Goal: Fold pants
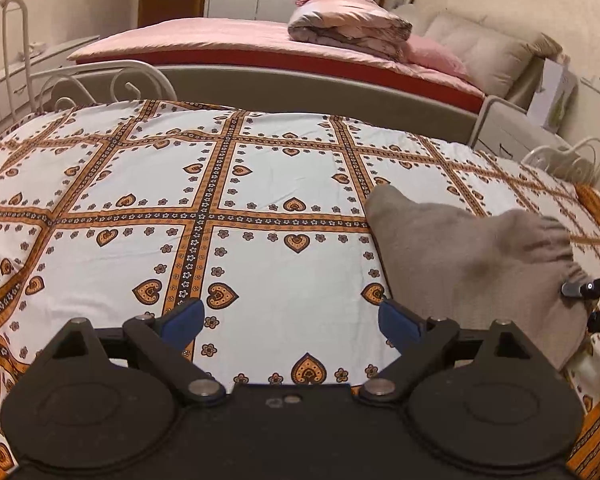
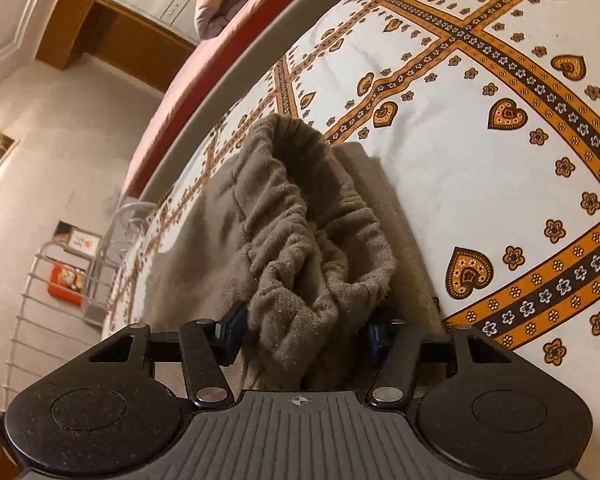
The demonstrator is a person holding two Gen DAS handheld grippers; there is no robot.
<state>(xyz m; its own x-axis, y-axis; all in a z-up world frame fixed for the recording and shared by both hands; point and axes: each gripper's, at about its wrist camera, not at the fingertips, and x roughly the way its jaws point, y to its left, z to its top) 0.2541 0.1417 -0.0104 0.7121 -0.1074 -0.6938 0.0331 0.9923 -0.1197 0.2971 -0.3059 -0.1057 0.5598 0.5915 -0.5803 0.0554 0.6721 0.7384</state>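
Observation:
Grey-brown pants (image 1: 472,264) lie bunched on the patterned bedsheet (image 1: 220,200) at the right of the left wrist view. My left gripper (image 1: 291,320) is open and empty, just left of the pants and low over the sheet. In the right wrist view the pants' elastic waistband (image 2: 300,240) fills the middle. My right gripper (image 2: 304,330) has its blue pads on either side of the bunched waistband, which sits between them. The jaws stand fairly wide, and I cannot tell whether they press the cloth. The right gripper's tip also shows in the left wrist view (image 1: 592,292) at the waistband edge.
A second bed with a pink cover (image 1: 236,40) and a folded quilt (image 1: 348,20) stands beyond the patterned sheet. White metal bed frames (image 1: 112,80) curl at the sheet's far edge. A white rail (image 2: 48,300) and the wall are at the left of the right wrist view.

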